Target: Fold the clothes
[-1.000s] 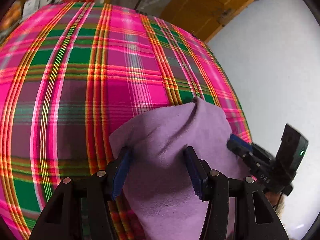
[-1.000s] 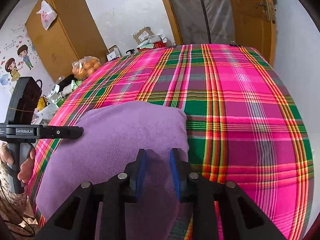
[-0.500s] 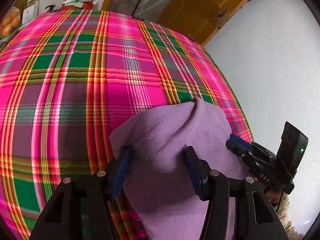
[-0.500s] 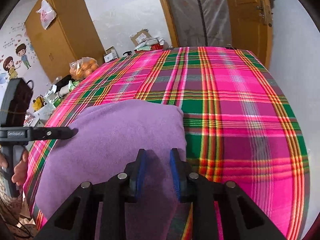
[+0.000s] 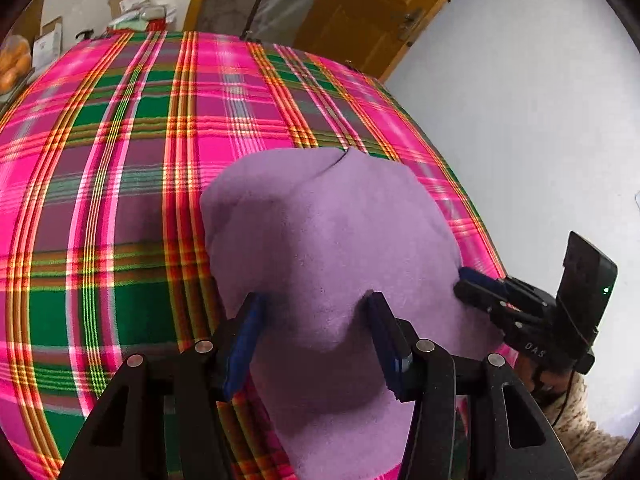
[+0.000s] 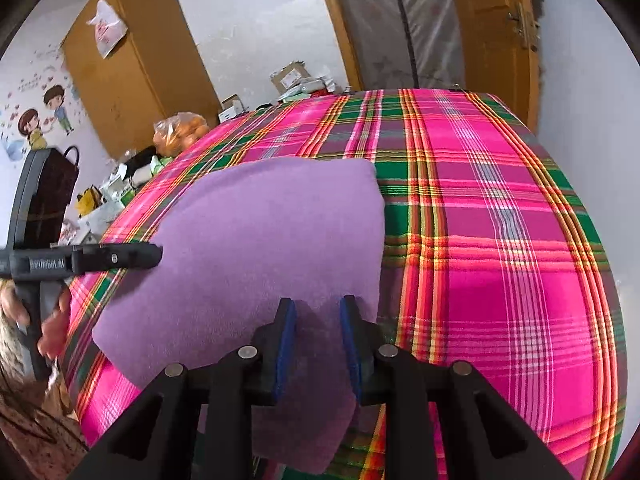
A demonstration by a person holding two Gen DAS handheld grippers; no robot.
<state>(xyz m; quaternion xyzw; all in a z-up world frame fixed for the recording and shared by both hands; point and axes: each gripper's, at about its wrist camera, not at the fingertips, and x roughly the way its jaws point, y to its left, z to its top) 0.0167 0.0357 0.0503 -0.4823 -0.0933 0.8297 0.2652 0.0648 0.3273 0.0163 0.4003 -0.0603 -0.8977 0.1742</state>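
The left gripper's fingers, just closing a little, straddle a raised fold of the purple cloth; the right gripper's narrower fingers pinch its near edge. The cloth stretches away across the plaid bed.

Purple cloth dragged nearer bed edge; left claw narrowing on fold.

Left wrist view: close, angled down over purple cloth on plaid bed, facing door. Right wrist view: same, from the opposite side. Shared: cloth, bed, door, each other's tongs.
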